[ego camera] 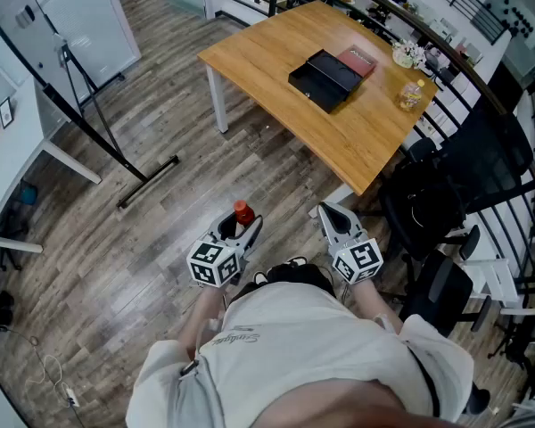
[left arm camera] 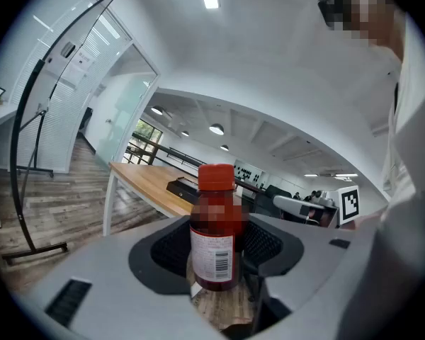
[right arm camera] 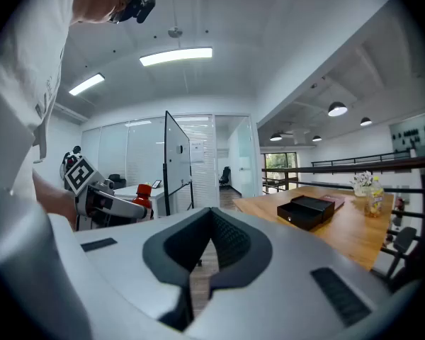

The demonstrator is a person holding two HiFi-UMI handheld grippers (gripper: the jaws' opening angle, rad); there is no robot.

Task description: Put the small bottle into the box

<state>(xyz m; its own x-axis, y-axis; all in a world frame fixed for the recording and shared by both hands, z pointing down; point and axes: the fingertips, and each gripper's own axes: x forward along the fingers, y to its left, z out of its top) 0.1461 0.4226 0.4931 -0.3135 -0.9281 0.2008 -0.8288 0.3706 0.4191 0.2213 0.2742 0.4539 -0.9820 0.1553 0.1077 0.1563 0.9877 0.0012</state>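
Left gripper [ego camera: 235,230] jaws clamp small bottle [left arm camera: 214,225] upright; right gripper [ego camera: 332,212] jaws together; box [ego camera: 325,78] open on table [ego camera: 250,52].

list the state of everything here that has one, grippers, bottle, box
small bottle: capped, upright, held in the air
left gripper: shut on the small bottle
right gripper: jaws together, empty
box: open, nothing seen inside, on the table
yellow bottle: upright on the table
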